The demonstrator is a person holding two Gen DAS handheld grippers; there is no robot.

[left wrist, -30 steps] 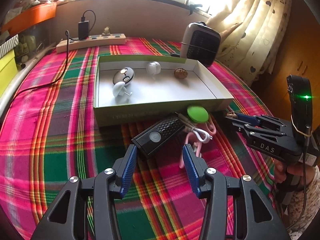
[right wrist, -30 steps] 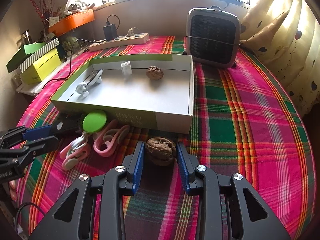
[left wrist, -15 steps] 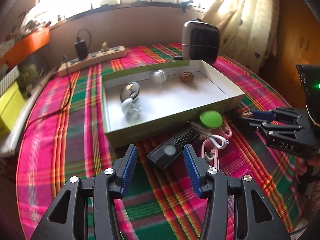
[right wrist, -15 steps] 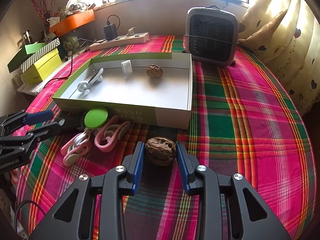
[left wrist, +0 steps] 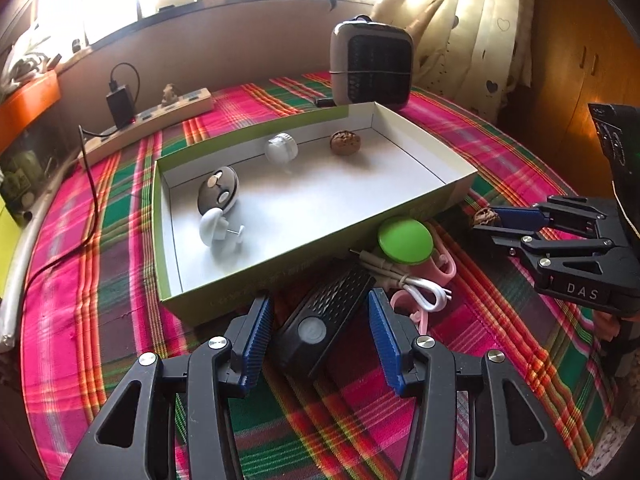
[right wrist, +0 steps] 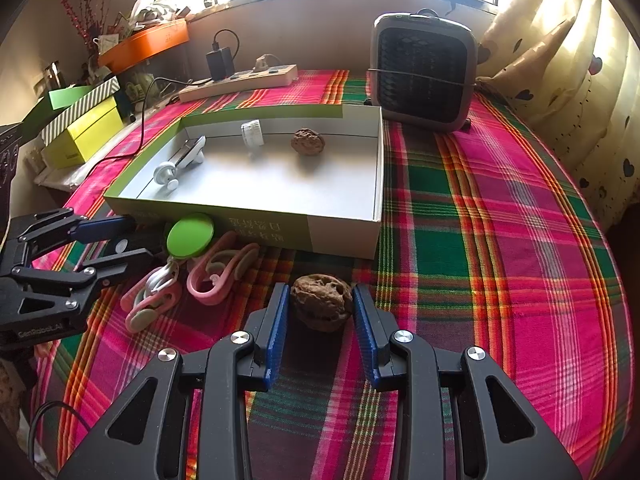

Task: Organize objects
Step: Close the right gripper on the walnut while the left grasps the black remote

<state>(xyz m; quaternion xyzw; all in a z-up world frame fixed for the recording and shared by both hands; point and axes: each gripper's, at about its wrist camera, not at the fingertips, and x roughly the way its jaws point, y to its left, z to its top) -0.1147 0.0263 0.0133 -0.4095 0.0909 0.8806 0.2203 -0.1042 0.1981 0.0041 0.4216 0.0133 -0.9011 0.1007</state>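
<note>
Since the earlier frame my left gripper (left wrist: 318,330) has slid closer over the black remote (left wrist: 328,320), which now lies between its wide-open jaws, apparently untouched. My right gripper (right wrist: 320,320) has kept still, pads closed against the walnut (right wrist: 322,302) on the plaid cloth (right wrist: 500,240), just before the open box (right wrist: 344,236). A second walnut (right wrist: 307,141) lies inside the box.

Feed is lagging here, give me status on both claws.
Right claw shut on walnut. Left claw open, straddling black remote. White cable beside remote.
</note>
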